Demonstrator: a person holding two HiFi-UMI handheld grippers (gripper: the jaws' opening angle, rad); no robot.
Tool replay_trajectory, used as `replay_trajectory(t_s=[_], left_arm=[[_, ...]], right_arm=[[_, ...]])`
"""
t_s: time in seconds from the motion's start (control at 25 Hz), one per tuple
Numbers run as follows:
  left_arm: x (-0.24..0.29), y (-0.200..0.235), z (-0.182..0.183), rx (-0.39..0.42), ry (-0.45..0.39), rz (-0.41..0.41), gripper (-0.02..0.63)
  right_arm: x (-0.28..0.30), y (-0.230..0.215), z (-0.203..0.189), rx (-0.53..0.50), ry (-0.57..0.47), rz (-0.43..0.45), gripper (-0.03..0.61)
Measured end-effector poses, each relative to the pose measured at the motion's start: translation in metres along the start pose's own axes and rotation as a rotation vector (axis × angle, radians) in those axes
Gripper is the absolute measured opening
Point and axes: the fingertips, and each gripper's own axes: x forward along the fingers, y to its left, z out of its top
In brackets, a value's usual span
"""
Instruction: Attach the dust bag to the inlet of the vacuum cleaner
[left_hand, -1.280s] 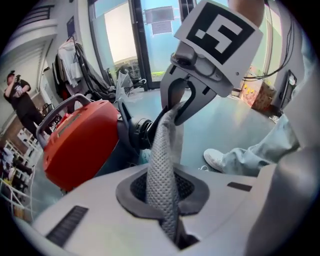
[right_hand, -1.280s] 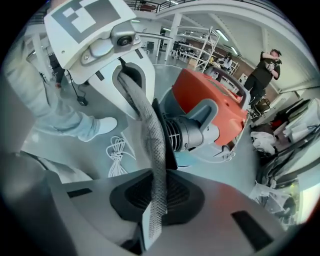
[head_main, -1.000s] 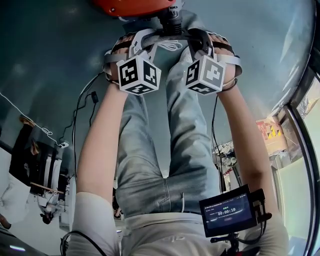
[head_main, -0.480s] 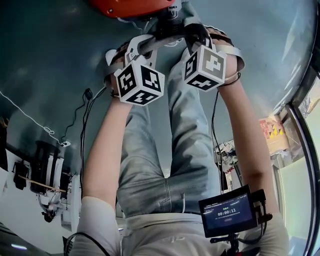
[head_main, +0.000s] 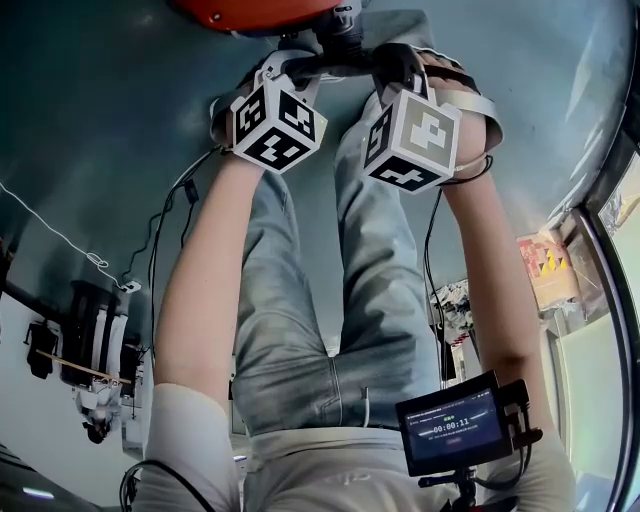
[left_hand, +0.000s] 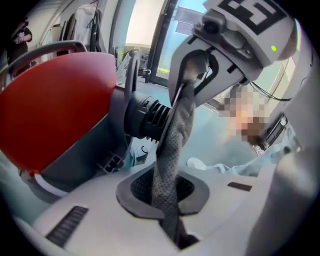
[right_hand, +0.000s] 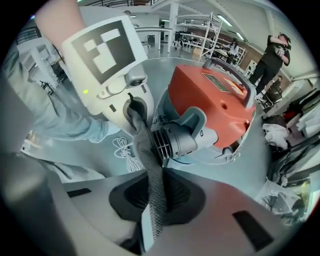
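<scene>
The red vacuum cleaner (left_hand: 55, 115) stands on the floor, its ribbed inlet (left_hand: 147, 120) pointing toward my grippers. In the right gripper view the vacuum (right_hand: 215, 95) shows its grey inlet (right_hand: 177, 140) just behind the cloth. The dust bag (left_hand: 172, 150) is a grey mesh strip pulled taut between both grippers. My left gripper (left_hand: 162, 192) is shut on its lower end, and the right gripper (left_hand: 195, 70) pinches the far end. The right gripper (right_hand: 152, 195) is shut on the bag (right_hand: 147, 160), opposite the left gripper (right_hand: 132, 107). In the head view, both grippers (head_main: 285, 75) (head_main: 400, 68) sit under the vacuum (head_main: 255, 12).
A white cord (right_hand: 120, 150) lies coiled on the floor by the vacuum, and black cables (head_main: 165, 215) trail at the left. A small screen (head_main: 455, 428) hangs at the person's waist. People (right_hand: 272, 50) and shelving stand far back; bags (right_hand: 290, 197) lie at the right.
The left gripper has rolled and shifted toward the vacuum. The right gripper's cube looks larger, lifted toward the camera. Both stay closed on the bag.
</scene>
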Motion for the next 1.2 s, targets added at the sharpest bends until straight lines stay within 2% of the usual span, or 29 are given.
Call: replay_trajectory(t_s=[0.12,0.2,0.28,0.32,0.36,0.48,0.56,0.6,0.72,0.8,1.0,1.12,1.2], left_arm=[[-0.01,-0.003,-0.002,0.025,0.025,0.025,0.017],[-0.024,-0.006,0.0,0.008,0.01,0.022,0.018],[-0.038,-0.014,0.004,-0.045,-0.026,-0.034,0.029],[-0.044,-0.018,0.006,-0.066,-0.041,-0.065,0.057],[-0.049,-0.02,0.008,-0.063,-0.047,-0.08,0.069],[-0.056,-0.012,0.015,0.07,-0.015,-0.02,0.069],[-0.05,0.001,0.016,0.132,0.019,0.035,0.066],[-0.045,0.005,0.016,0.149,0.033,0.044,0.043],[-0.037,0.015,0.021,0.231,0.065,0.084,0.025],[-0.04,0.02,0.026,0.267,0.073,0.124,0.021],[-0.024,0.006,0.019,0.177,0.026,0.108,0.017],[-0.018,0.0,0.012,0.146,0.043,0.109,0.018],[-0.029,0.0,0.015,0.124,0.056,0.14,0.017]], right_arm=[[0.015,-0.001,-0.002,0.07,-0.015,0.068,0.029],[0.02,0.0,-0.002,0.103,-0.025,0.118,0.029],[0.017,0.001,-0.003,0.13,-0.042,0.166,0.029],[0.014,0.003,-0.005,0.151,-0.058,0.199,0.029],[0.011,0.005,-0.006,0.174,-0.077,0.236,0.029],[0.006,0.004,-0.004,0.174,-0.137,0.291,0.032],[0.004,0.004,-0.005,0.097,-0.129,0.275,0.032],[0.003,0.007,-0.007,0.065,-0.116,0.273,0.032],[0.006,0.023,-0.012,0.038,-0.098,0.288,0.031],[0.012,0.031,-0.011,0.036,-0.103,0.238,0.021],[-0.006,0.003,-0.014,0.02,-0.085,0.001,0.018],[-0.012,-0.008,-0.007,-0.033,-0.07,-0.037,0.018],[0.0,-0.01,-0.007,-0.004,-0.079,-0.019,0.018]])
